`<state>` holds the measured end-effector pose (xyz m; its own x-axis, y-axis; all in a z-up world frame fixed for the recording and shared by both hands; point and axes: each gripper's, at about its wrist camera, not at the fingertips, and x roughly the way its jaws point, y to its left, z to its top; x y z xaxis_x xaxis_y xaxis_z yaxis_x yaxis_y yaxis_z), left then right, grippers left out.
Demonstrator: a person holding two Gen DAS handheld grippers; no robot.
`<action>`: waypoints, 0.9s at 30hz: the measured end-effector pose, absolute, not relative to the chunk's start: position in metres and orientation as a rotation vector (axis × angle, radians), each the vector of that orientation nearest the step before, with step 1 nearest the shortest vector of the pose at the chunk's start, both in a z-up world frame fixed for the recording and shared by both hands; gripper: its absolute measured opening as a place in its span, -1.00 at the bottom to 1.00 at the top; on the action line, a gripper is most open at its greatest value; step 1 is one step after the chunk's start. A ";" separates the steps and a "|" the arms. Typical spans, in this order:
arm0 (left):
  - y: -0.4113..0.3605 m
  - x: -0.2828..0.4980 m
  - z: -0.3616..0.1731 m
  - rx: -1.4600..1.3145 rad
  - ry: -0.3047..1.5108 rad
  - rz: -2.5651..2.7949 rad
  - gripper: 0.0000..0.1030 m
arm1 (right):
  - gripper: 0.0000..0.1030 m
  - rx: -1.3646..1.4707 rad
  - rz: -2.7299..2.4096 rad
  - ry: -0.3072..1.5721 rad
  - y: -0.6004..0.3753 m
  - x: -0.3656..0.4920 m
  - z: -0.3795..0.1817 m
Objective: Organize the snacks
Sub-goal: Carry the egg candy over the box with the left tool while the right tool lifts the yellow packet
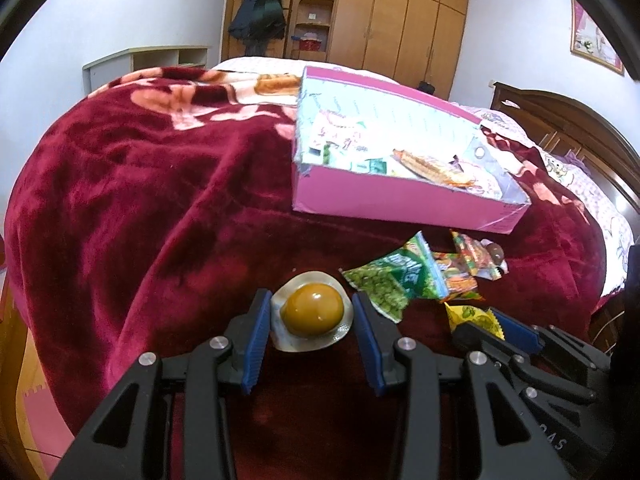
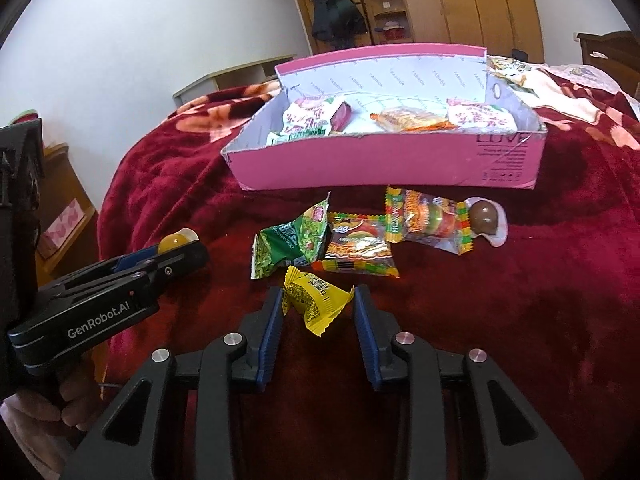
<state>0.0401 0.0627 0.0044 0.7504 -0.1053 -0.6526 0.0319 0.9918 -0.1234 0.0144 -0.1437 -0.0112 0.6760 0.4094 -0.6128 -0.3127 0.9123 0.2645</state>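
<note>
My left gripper [image 1: 312, 304] is shut on a round amber jelly cup [image 1: 314, 310] with a white rim, its blue pads against the rim on both sides, low over the dark red blanket. In the right wrist view the left gripper [image 2: 180, 250] sits at the left with the jelly cup [image 2: 172, 242] at its tip. My right gripper [image 2: 316, 300] is shut on a small yellow candy packet [image 2: 316, 304]. Beyond it lie a green pea packet [image 2: 288, 244], two gummy burger packets [image 2: 356, 252] and a brown chocolate cup [image 2: 482, 216]. The pink box [image 2: 380, 160] behind them holds several snacks.
Everything lies on a bed covered by a red floral blanket [image 1: 160, 180]. A wooden headboard [image 1: 560, 120] stands at the right, with a wardrobe [image 1: 400, 20] and a coat rack at the far wall. A hand [image 2: 36, 420] holds the left gripper's grip.
</note>
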 end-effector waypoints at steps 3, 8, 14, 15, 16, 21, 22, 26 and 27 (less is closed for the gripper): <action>0.056 0.040 0.011 -0.097 0.708 -0.090 -0.17 | -0.31 0.165 0.409 0.714 -0.150 0.013 -0.006; 0.047 0.046 0.019 -0.090 0.700 -0.113 -0.17 | -0.31 0.195 0.408 0.697 -0.161 0.013 0.004; 0.038 0.057 0.028 -0.100 0.696 -0.137 -0.17 | -0.30 0.230 0.403 0.679 -0.176 0.015 0.012; 0.037 0.059 0.029 -0.100 0.695 -0.141 -0.17 | -0.30 0.232 0.400 0.676 -0.178 0.015 0.013; 0.036 0.061 0.031 -0.098 0.691 -0.144 -0.17 | -0.30 0.234 0.396 0.672 -0.180 0.015 0.014; 0.025 0.074 0.043 -0.075 0.659 -0.154 -0.17 | -0.30 0.238 0.377 0.648 -0.191 0.018 0.020; 0.021 0.077 0.046 -0.067 0.653 -0.159 -0.17 | -0.30 0.239 0.372 0.644 -0.193 0.018 0.022; 0.011 0.085 0.052 -0.053 0.640 -0.176 -0.17 | -0.30 0.246 0.355 0.636 -0.201 0.022 0.024; 0.008 0.087 0.053 -0.052 0.636 -0.180 -0.17 | -0.30 0.245 0.353 0.635 -0.202 0.023 0.025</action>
